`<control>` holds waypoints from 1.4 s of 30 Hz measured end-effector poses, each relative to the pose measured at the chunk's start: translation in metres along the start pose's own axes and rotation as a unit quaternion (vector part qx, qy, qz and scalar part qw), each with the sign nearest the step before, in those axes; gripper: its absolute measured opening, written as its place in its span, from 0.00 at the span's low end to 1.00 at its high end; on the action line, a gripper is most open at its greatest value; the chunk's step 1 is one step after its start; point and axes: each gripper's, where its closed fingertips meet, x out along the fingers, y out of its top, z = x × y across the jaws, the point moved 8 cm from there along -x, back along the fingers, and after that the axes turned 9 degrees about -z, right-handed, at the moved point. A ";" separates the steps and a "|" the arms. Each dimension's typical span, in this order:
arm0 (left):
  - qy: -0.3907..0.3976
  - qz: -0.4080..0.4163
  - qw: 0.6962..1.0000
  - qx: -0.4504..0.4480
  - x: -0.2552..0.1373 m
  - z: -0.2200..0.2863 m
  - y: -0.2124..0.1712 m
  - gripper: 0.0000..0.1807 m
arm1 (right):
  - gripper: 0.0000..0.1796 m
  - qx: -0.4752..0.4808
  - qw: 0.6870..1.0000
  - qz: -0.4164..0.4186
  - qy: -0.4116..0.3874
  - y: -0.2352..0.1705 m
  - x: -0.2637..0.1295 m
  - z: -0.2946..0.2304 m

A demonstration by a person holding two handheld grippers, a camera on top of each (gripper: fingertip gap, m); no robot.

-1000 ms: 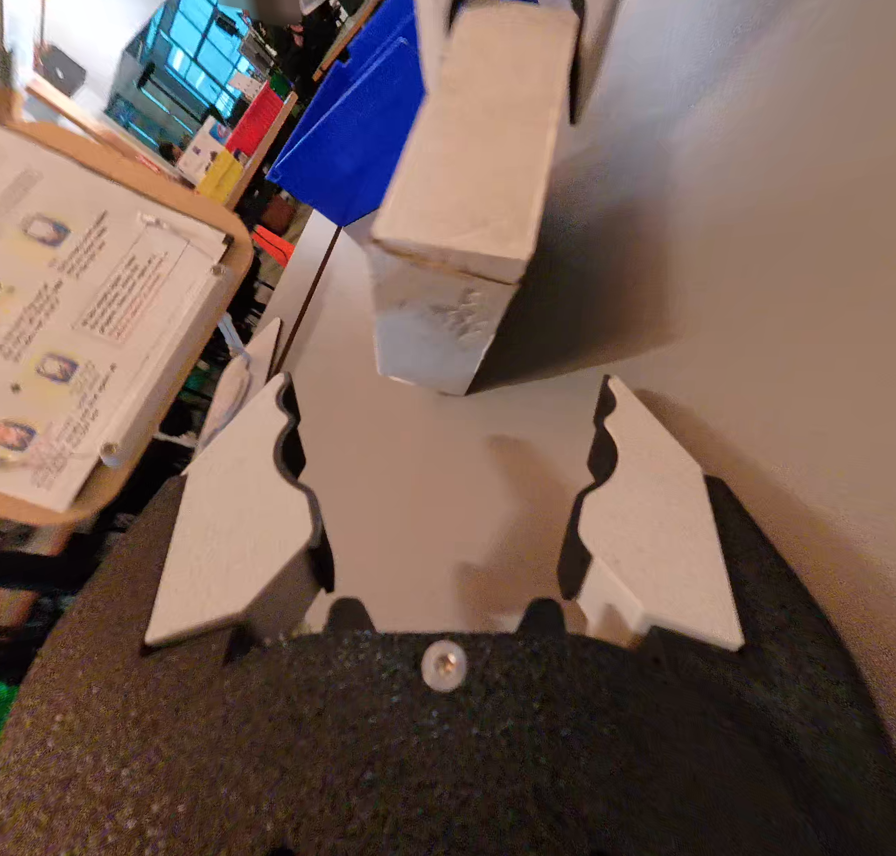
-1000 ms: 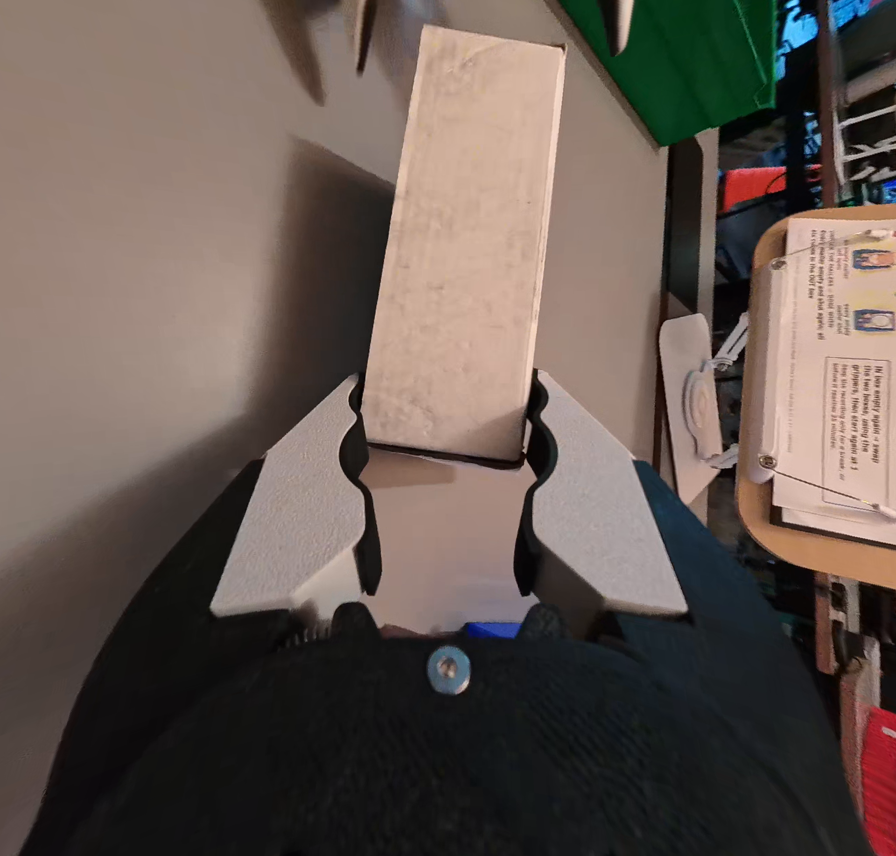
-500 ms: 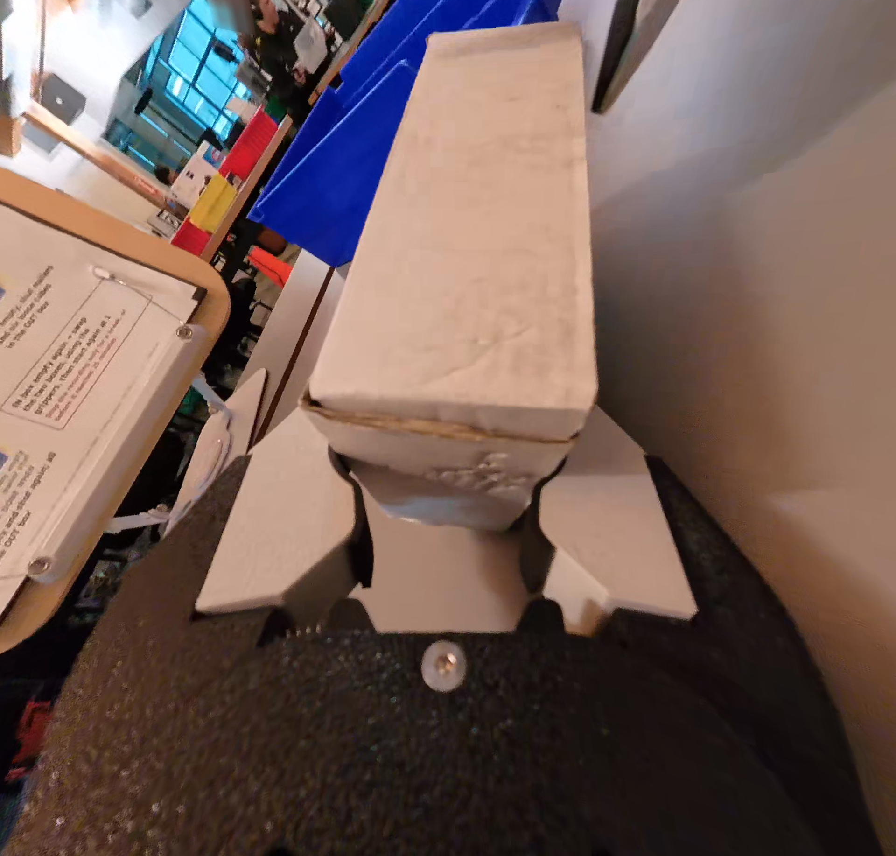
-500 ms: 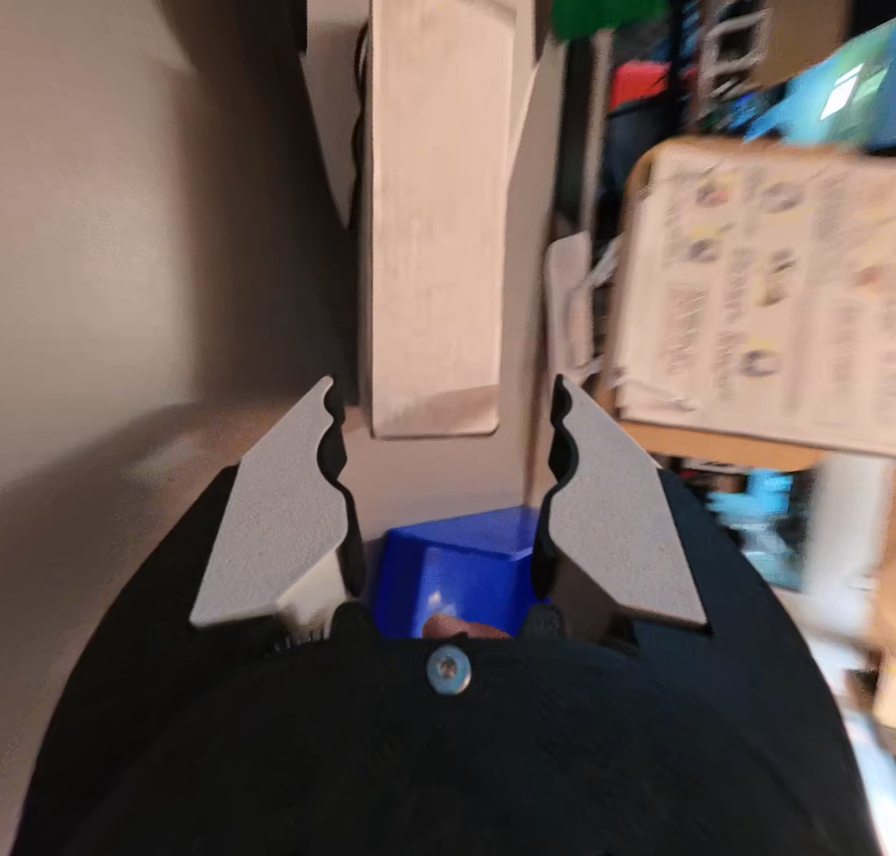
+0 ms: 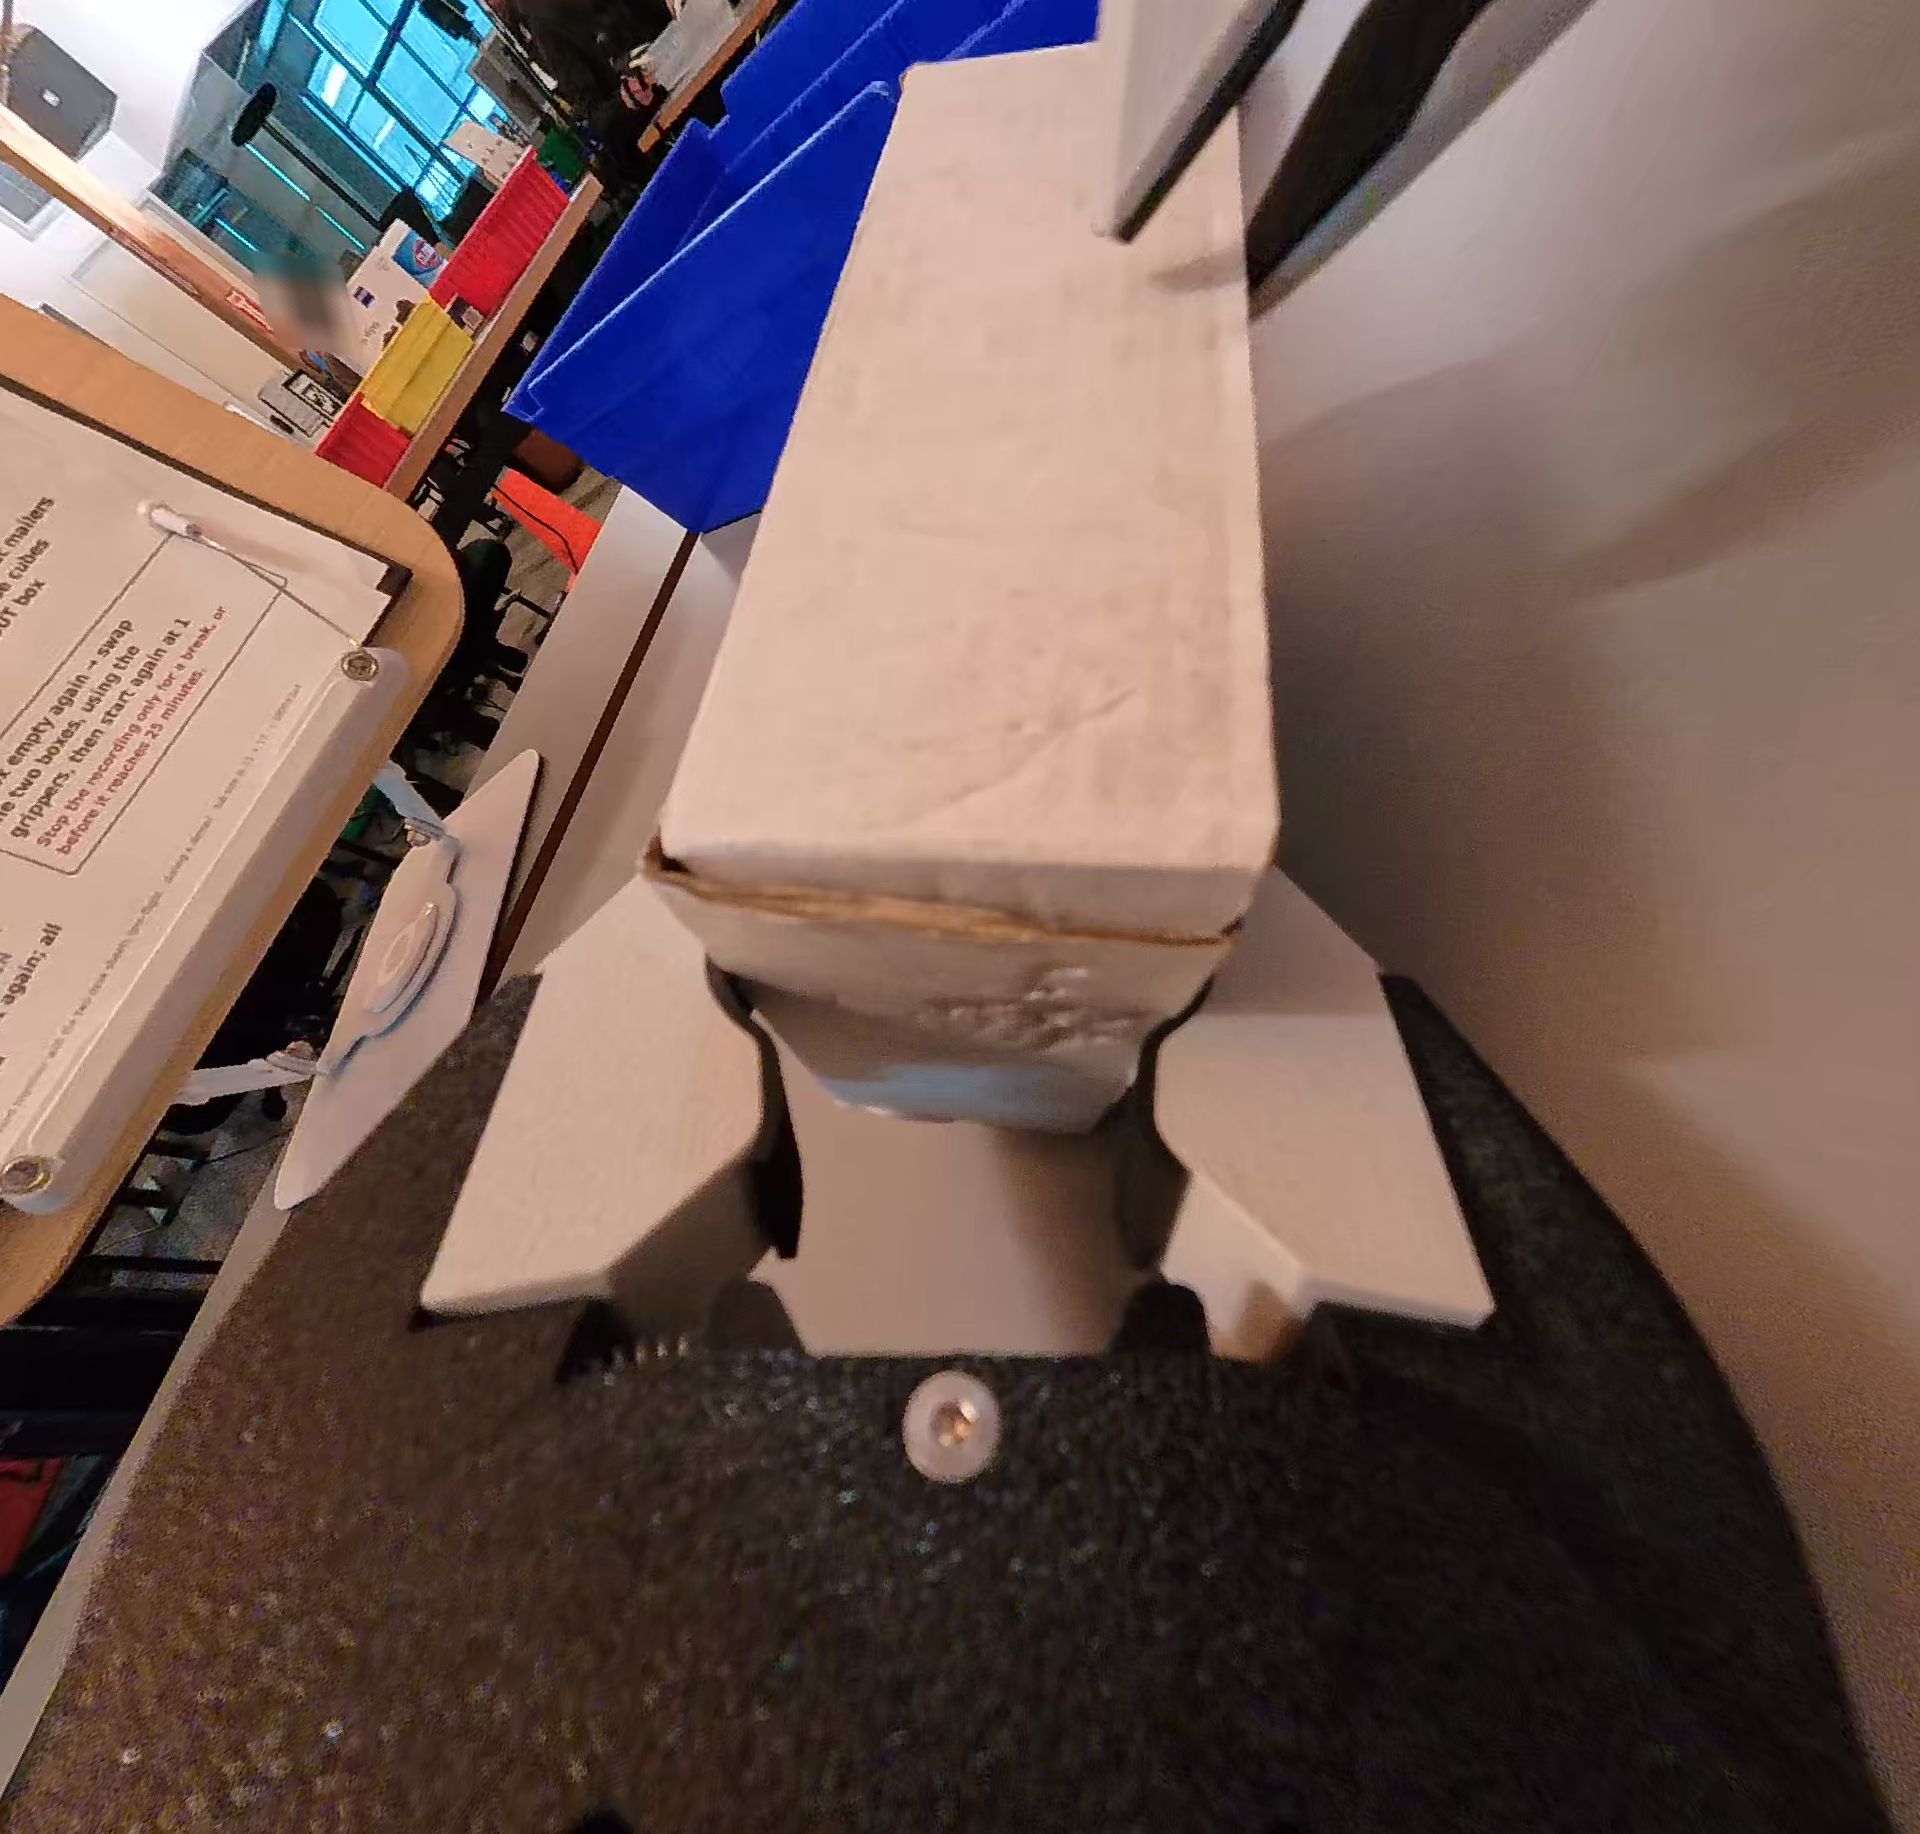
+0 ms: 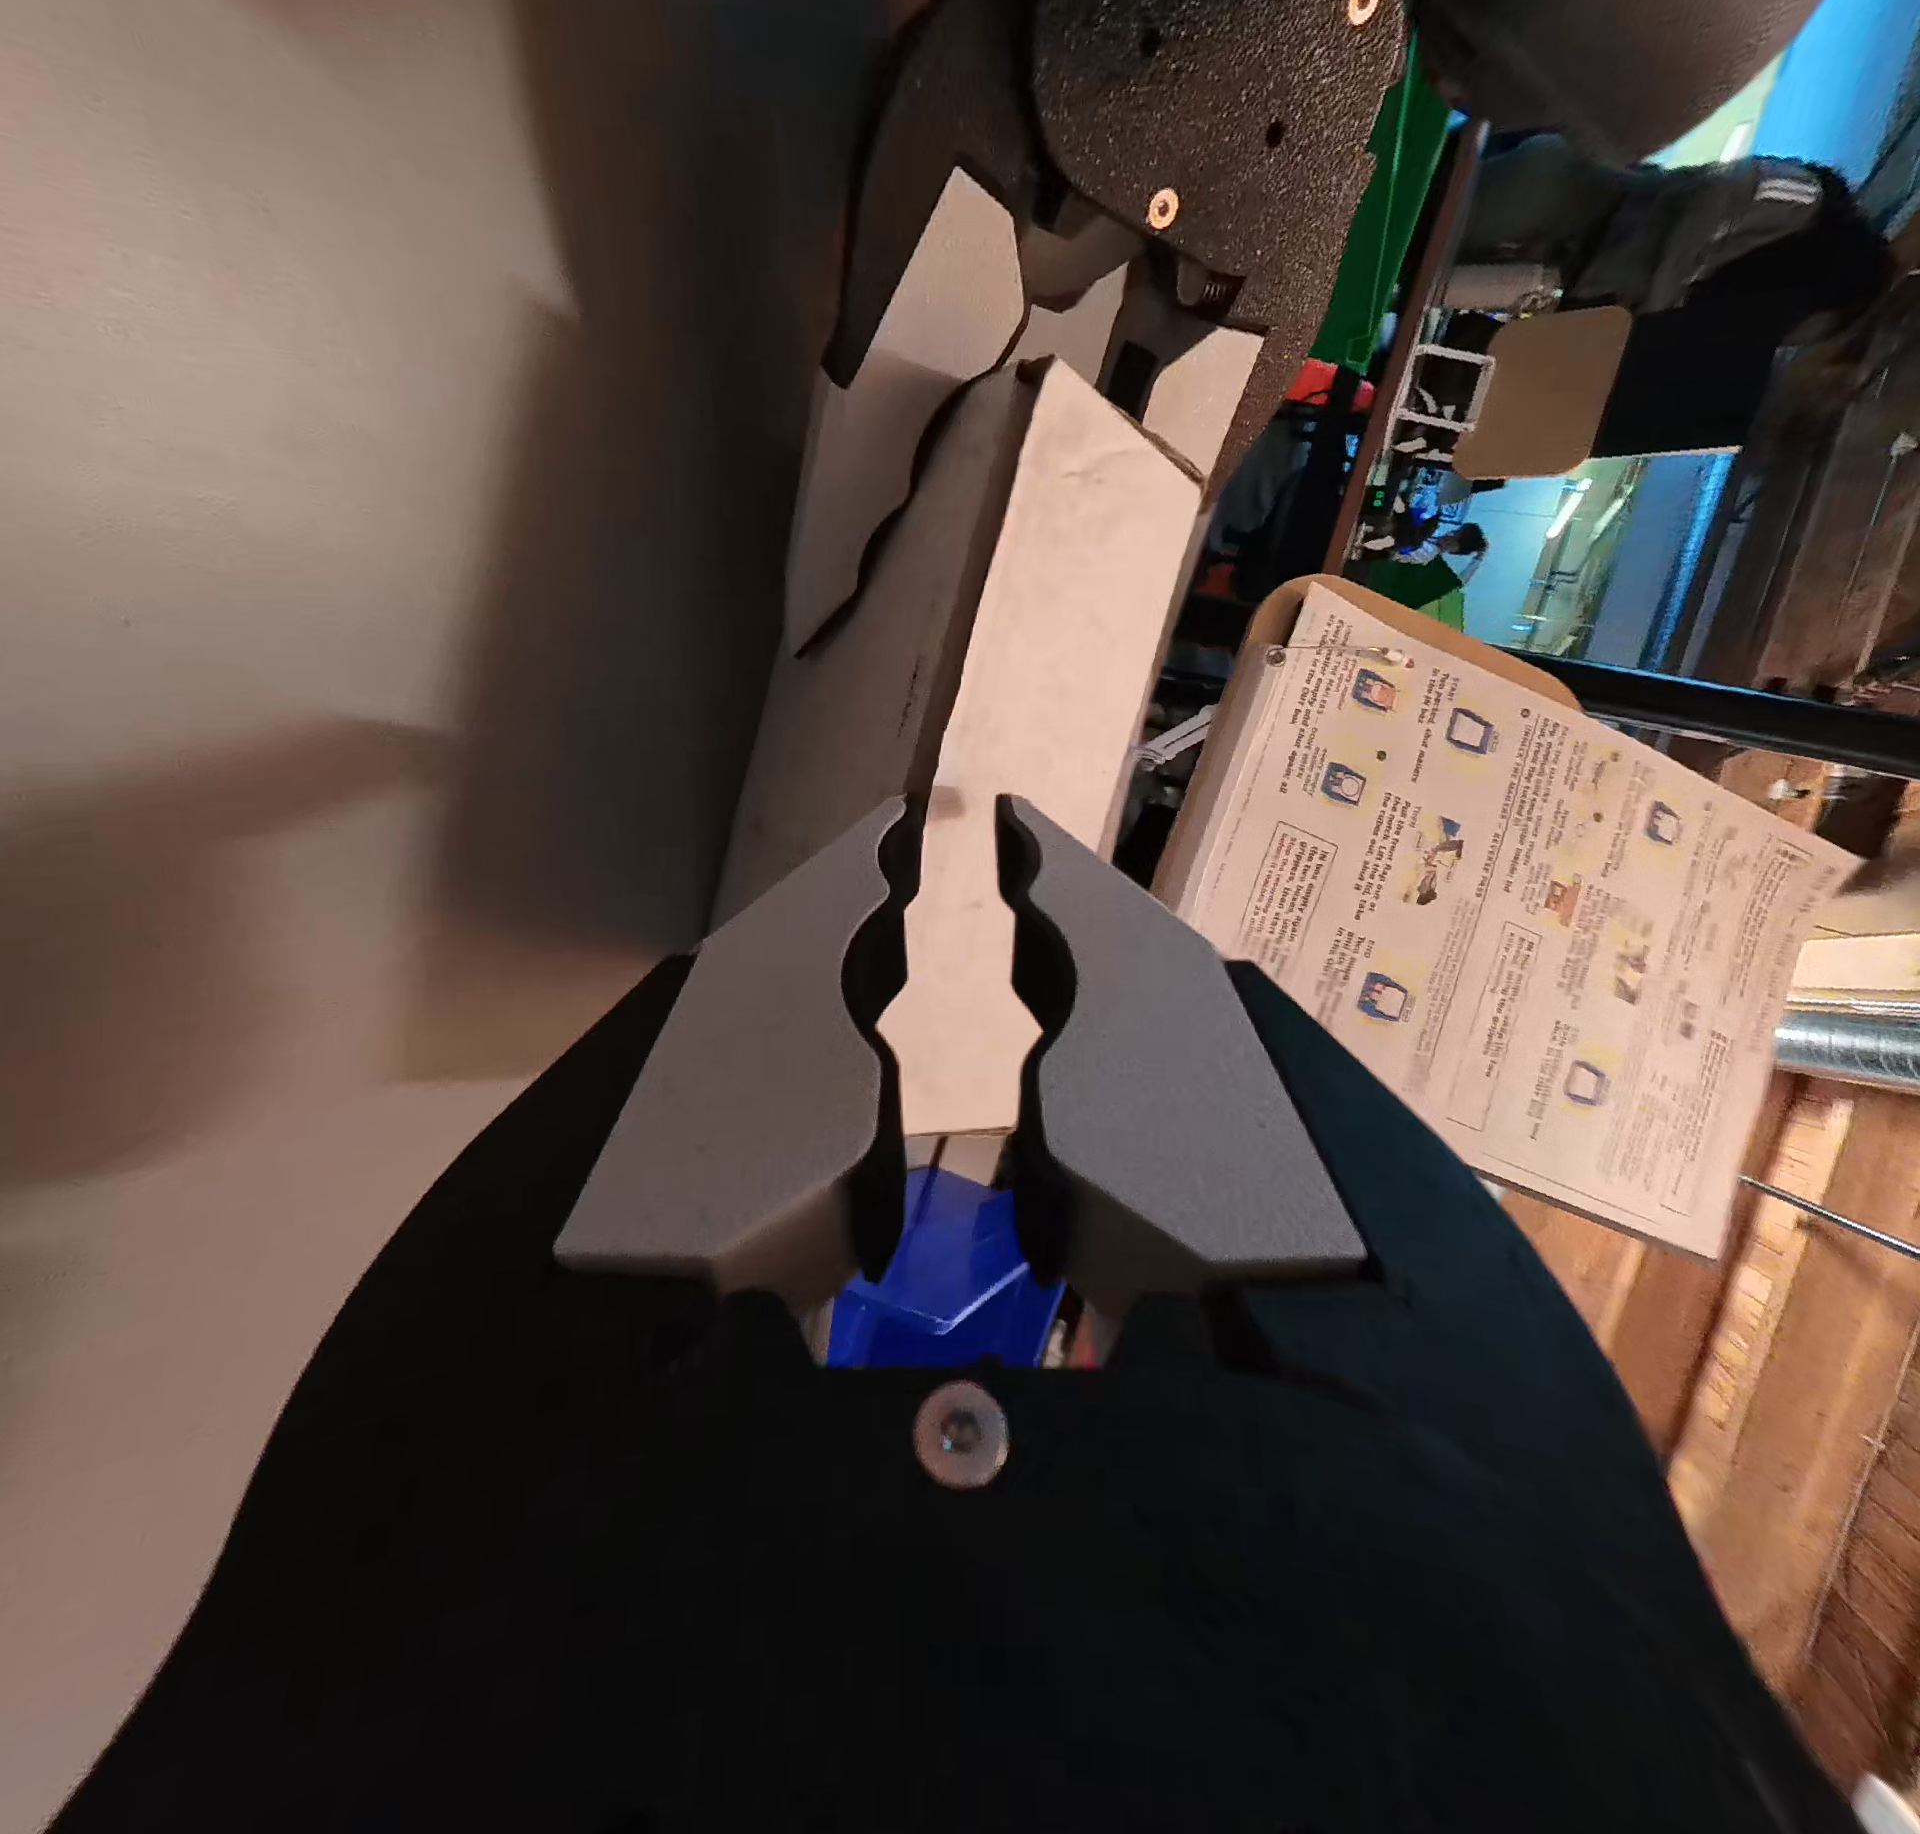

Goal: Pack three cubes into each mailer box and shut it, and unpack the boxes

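Item: white mailer box (image 5: 997, 579), closed, long and narrow, lifted off the grey table (image 5: 1610, 745); every place below is given relative to this box.

- Left gripper (image 5: 951, 1067): at the box's near end, both fingers pressed against its two sides, so it has the box clamped. The flap seam sits just above the fingers. Held by the end, probably so the rest of the box is free for the other tool.
- Right gripper (image 6: 951, 818): just short of the box's far end, its tips near that end's edge. The jaws stand nearly together, a narrow slit between them, and nothing is caught there. Whether the tips touch the cardboard cannot be told, as this view is blurred. Likely poised to work a flap or tab, though that is a guess.
- Blue bins (image 5: 748, 257): beyond the box's far end, to its left in the left wrist view.
- Instruction sheet on a wooden board (image 5: 156, 745): left of the box, well apart.
- Cubes: none visible; presumably inside the box, or not yet packed
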 end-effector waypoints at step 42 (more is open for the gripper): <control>0.215 -0.118 0.965 0.087 -0.077 0.032 0.063 0.00 | 0.00 0.192 0.980 -0.018 0.049 0.014 -0.004 0.047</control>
